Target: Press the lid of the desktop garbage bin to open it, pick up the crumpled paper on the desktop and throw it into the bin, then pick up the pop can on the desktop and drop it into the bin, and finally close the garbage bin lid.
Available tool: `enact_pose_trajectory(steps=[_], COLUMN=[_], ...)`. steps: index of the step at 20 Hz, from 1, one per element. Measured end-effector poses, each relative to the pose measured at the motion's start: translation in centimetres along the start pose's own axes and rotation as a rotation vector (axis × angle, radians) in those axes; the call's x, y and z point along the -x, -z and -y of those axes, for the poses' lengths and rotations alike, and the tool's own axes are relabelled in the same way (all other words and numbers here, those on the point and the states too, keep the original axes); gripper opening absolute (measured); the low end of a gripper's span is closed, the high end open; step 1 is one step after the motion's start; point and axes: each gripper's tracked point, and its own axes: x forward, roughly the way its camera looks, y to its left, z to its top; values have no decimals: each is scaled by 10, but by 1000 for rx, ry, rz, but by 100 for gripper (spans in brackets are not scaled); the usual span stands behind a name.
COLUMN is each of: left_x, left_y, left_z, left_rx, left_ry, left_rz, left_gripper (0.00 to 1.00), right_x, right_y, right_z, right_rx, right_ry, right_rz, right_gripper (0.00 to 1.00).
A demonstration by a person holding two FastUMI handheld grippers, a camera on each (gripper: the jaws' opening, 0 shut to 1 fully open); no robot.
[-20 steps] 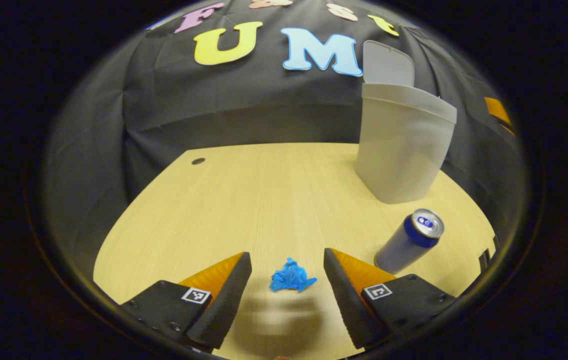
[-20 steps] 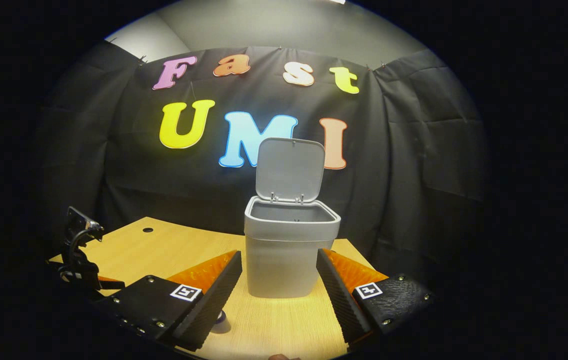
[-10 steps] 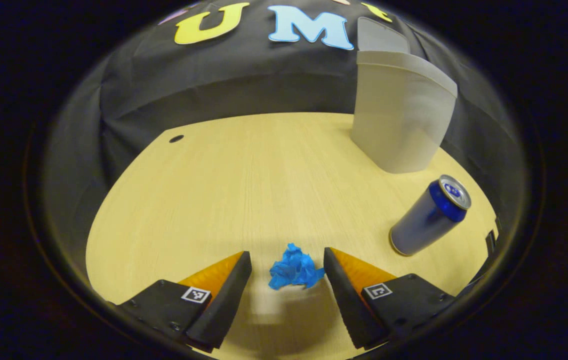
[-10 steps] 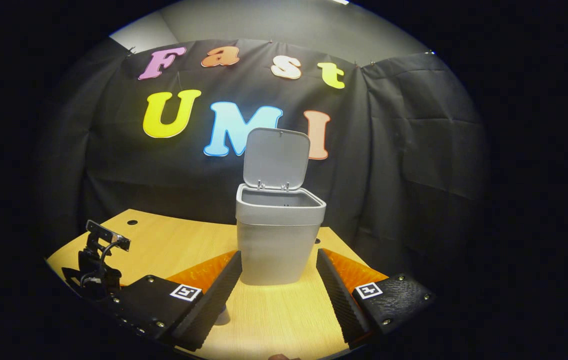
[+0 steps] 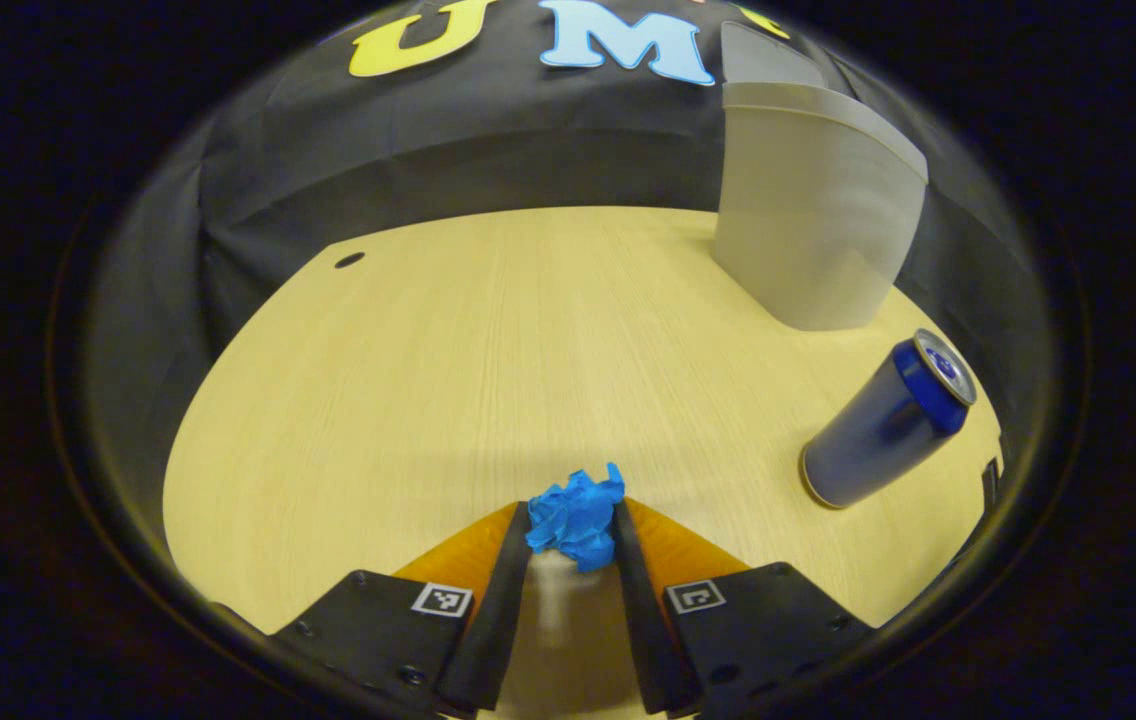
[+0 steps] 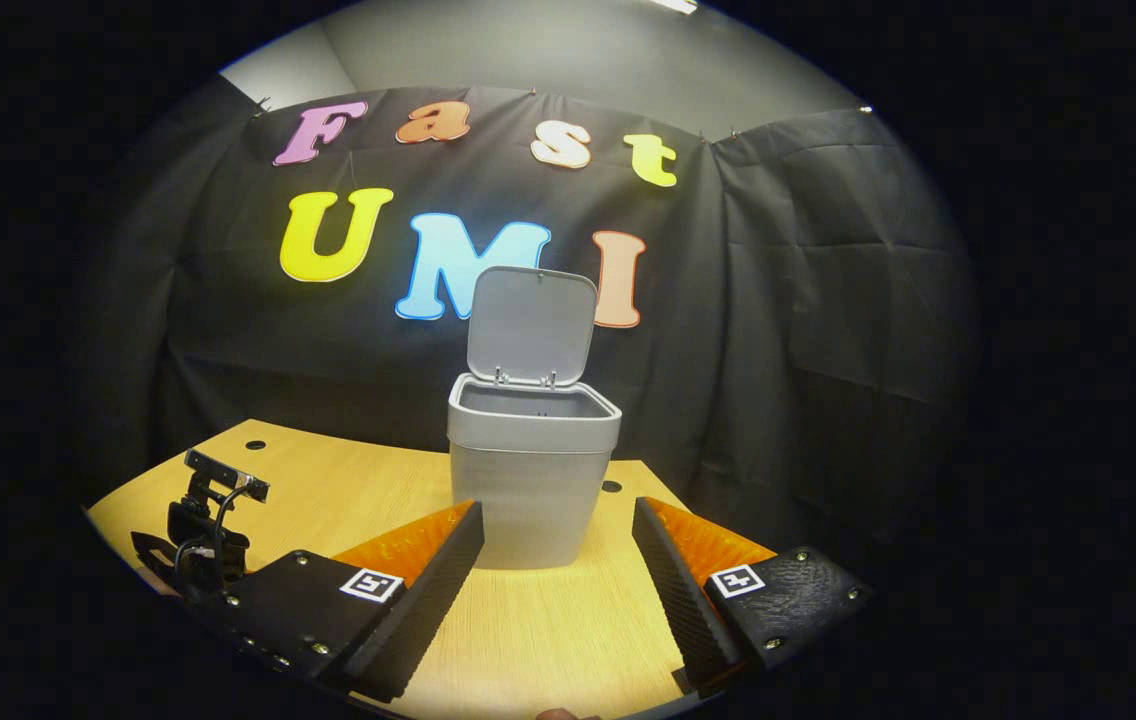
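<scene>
Crumpled paper: the blue crumpled paper (image 5: 576, 517) sits on the desktop (image 5: 488, 360), pinched between the two fingers of the left gripper (image 5: 573, 535) — both appear to press its sides, though the contact on the far side is hard to make out.
Left gripper: clenched on the paper, low over the wood; the paper looks not yet lifted, by my reading.
Pop can: the pop can (image 5: 886, 420) stands upright on the desktop, well to the right of the paper and near the bin, untouched.
Garbage bin: the garbage bin (image 6: 532, 470) stands at the back of the desktop with its lid (image 6: 531, 325) raised upright — step one is done.
Right gripper: the right gripper (image 6: 553, 570) hangs in front of the bin, fingers spread wide, grasping nothing.
Progress: lid opened, paper being gripped; left to do are carrying the paper to the bin, dropping the can in, closing the lid.
</scene>
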Motion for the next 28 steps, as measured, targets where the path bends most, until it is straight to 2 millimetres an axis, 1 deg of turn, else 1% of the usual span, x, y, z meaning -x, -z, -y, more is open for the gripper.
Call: enact_pose_trajectory(steps=[2, 3, 5, 6, 9, 10, 11, 12, 13, 14, 15, 16, 17, 18, 19, 20, 21, 22, 23, 25, 26, 27, 28], left_x=[0, 0, 2, 4, 12, 14, 18, 22, 27, 31, 35, 41, 47, 55, 62, 68, 75, 83, 91, 104, 109, 114, 118], left_y=[-1, 0, -1, -4, -5, -5, -8, -12, -17, -23, -30, -37, -44, -51, -58, -65, -74, -83, -93, -117, -130, -143, -156], left_z=[1, 4, 4, 2, 1, 2, 2, 2, 2, 2, 3, 3, 4, 6, 7, 10, 14, 18, 22, 31, 38, 46, 55], left_rx=[11, 20, 29, 43, 87, 98, 109, 121, 131, 142, 153, 164, 174, 179, 184, 186, 187, 189, 188, 182, 184, 190, 189], left_ry=[-25, -26, -36, -55, -68, -77, -84, -92, -100, -110, -118, -125, -132, -141, -145, -154, -160, -163, -160, -155, -145, -125, -104], left_rz=[9, 8, 14, 30, 34, 40, 48, 60, 73, 88, 106, 122, 138, 154, 172, 192, 212, 234, 256, 304, 330, 354, 378], left_gripper=[52, 38, 38, 36, 24, 25, 25, 25, 25, 25, 25, 25, 27, 25, 27, 25, 27, 27, 25, 25, 23, 27, 27], right_x=[-3, -6, -9, -9, -13, -14, -14, -13, -13, -13, -12, -11, -9, -7, -6, -4, -2, 0, 2, 7, 8, 8, 8], right_y=[0, -2, 1, 1, 4, 3, 1, 0, -2, -3, -5, -6, -7, -6, -6, -5, -4, -1, 1, 2, 2, 2, 4], right_z=[6, 11, 16, 19, 26, 29, 31, 34, 37, 39, 42, 44, 47, 50, 53, 57, 61, 66, 70, 78, 83, 89, 96], right_rx=[0, 1, 0, -1, 10, 14, 18, 26, 35, 46, 55, 62, 69, 76, 83, 89, 94, 97, 93, 70, 57, 51, 49], right_ry=[-24, -29, -51, -61, -84, -88, -92, -94, -99, -105, -113, -122, -132, -141, -150, -156, -164, -170, -177, -186, -180, -163, -144], right_rz=[9, 19, 22, 29, 39, 44, 53, 64, 75, 84, 94, 103, 113, 119, 125, 128, 128, 126, 122, 118, 119, 116, 112], right_gripper=[96, 96, 96, 96, 96, 96, 100, 96, 96, 100, 100, 96, 100, 100, 96, 96, 96, 96, 96, 96, 96, 96, 96])
